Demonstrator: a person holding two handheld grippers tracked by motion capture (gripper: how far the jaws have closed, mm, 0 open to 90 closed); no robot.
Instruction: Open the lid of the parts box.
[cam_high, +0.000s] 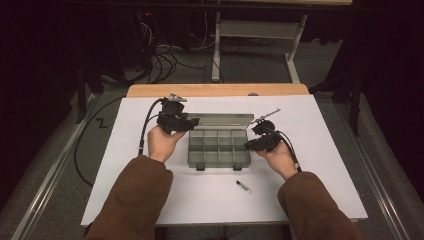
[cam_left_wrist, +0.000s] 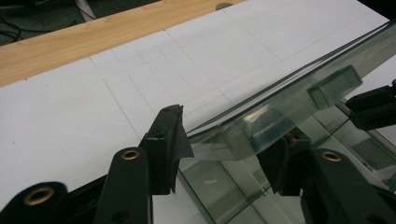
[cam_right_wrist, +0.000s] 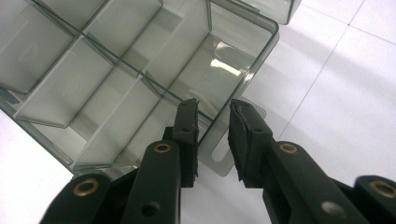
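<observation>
A: Smoky clear plastic compartment box (cam_high: 219, 148) at mid-surface, on the white sheet-covered surface (cam_high: 310, 175), lid (cam_left_wrist: 299, 105) swung up on the far side. Why the two-sided hold?

B: Looks like bracing. Right gripper (cam_right_wrist: 213, 108) straddling the near right wall by the handle tab (cam_right_wrist: 219, 156), jaws partly apart, one inside, one outside; pads not clearly pressing. Probably to keep the box from sliding.

A: And the left gripper (cam_left_wrist: 232, 135)?

B: At the lid's left corner, jaws either side of the rim, a gap showing at the left pad. Cannot call it a grip yet. Likely set to swing the lid on its hinge.

A: Heading of the box?

B: Long axis across the surface, left to right. Hinge edge away from the person, latches (cam_high: 200, 168) toward them, cells facing up.

A: Anything else nearby?

B: Small dark pen-like item (cam_high: 243, 186) near the front edge, apart from the box. Bare wooden strip (cam_high: 215, 90) along the far side.
</observation>
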